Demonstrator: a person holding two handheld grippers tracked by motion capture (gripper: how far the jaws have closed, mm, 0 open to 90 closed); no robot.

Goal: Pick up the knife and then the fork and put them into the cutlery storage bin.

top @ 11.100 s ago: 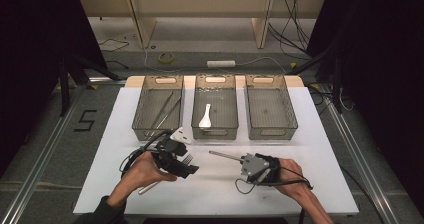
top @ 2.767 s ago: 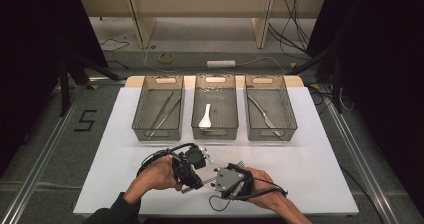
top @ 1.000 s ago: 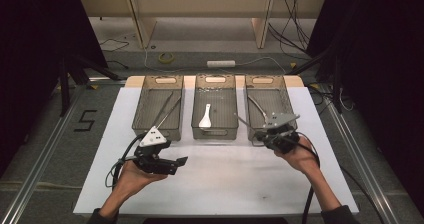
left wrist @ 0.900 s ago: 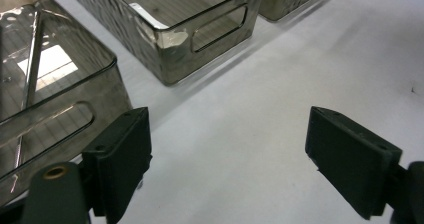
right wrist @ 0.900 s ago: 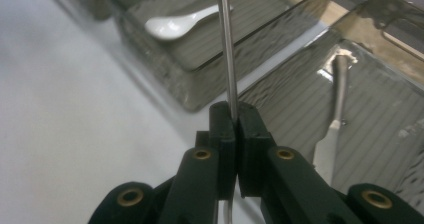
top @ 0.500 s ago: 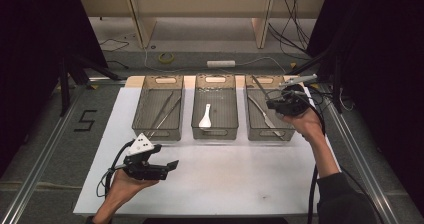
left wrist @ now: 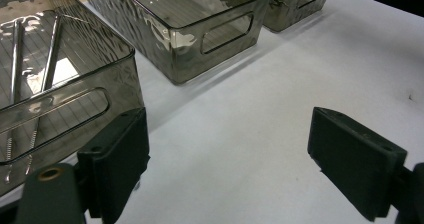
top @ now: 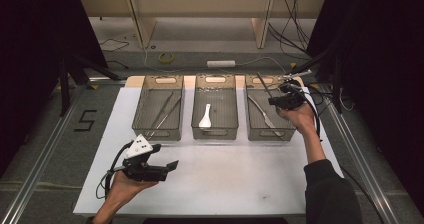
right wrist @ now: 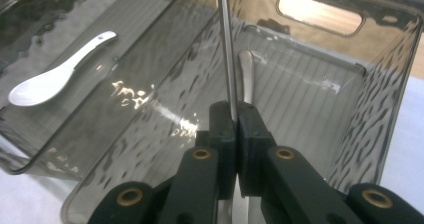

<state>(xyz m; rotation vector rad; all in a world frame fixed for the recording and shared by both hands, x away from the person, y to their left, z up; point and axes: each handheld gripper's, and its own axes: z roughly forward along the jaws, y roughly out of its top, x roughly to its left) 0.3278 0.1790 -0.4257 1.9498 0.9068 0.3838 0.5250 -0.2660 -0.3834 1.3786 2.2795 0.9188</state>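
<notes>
Two tongs, split roles: right tongs are clamped on a thin metal rod, probably a utensil handle, and have swung from the counter up over the right bin, where a knife already lies; drop looks next. Right hand is raised, rod angled upward. Left tongs hover wide and empty by the left bin

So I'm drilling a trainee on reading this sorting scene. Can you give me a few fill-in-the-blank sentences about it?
1. The right gripper is shut on a thin metal ____.
2. The white spoon lies in the ____ bin of the three.
3. The left gripper, over the white table, has its jaws ____.
4. The right gripper hovers over the right bin, where a metal ____ already lies.

Missing words: rod; middle; open; knife
</notes>
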